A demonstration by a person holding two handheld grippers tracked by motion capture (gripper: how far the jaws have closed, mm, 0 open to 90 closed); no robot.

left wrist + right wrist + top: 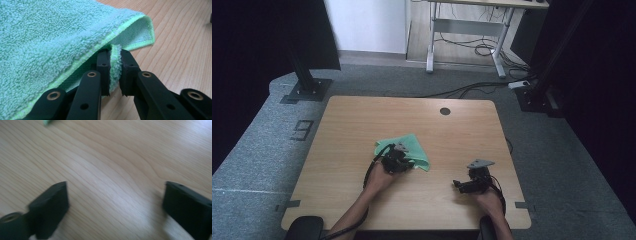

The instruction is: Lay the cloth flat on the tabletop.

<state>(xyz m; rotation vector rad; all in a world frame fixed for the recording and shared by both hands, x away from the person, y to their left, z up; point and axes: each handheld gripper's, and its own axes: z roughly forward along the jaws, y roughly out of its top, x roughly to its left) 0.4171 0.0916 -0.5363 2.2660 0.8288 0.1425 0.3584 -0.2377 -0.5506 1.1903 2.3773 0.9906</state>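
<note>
Soft, light green microfibre cloth (50, 37) will likely drape; left gripper (115, 71) pinches its hemmed edge, right gripper (115, 205) jaws spread.

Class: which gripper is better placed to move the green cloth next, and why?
Left. The left gripper is already shut on the green cloth; the right gripper stands open over bare table, apart from it.

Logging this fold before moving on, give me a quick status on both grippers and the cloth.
Left gripper shut on an edge of the mint-green terry cloth. Right gripper open over bare wooden table. Nothing in the way.
</note>
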